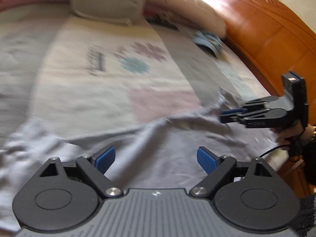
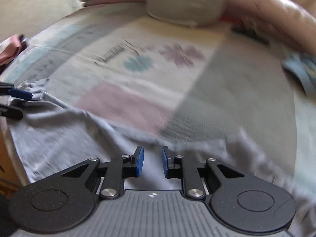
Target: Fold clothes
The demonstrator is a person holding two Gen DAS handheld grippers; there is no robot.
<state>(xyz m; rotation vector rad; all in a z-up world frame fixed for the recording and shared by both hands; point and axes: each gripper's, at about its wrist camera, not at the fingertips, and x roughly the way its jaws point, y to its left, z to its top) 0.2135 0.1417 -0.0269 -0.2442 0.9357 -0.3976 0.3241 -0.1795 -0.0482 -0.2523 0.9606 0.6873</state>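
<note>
A pale lavender garment (image 1: 158,138) lies spread and wrinkled across the near part of the bed, also seen in the right wrist view (image 2: 69,134). My left gripper (image 1: 156,158) hovers over it, open wide with nothing between the blue pads. At the garment's right edge, my right gripper (image 1: 224,115) is held by a hand (image 1: 286,136). In its own view the right gripper (image 2: 152,162) stands with a narrow gap between its parallel pads, and cloth shows below the gap. The left gripper (image 2: 17,102) shows at the garment's far left corner. Both views are motion-blurred.
The bed sheet (image 1: 98,90) has flower prints and pink and grey patches. A grey cushion (image 1: 106,2) and pink bedding (image 1: 187,2) lie at the far end. A blue folded item (image 1: 207,39) sits near the wooden bed frame (image 1: 266,35). Pink cloth (image 2: 9,49) lies at the left.
</note>
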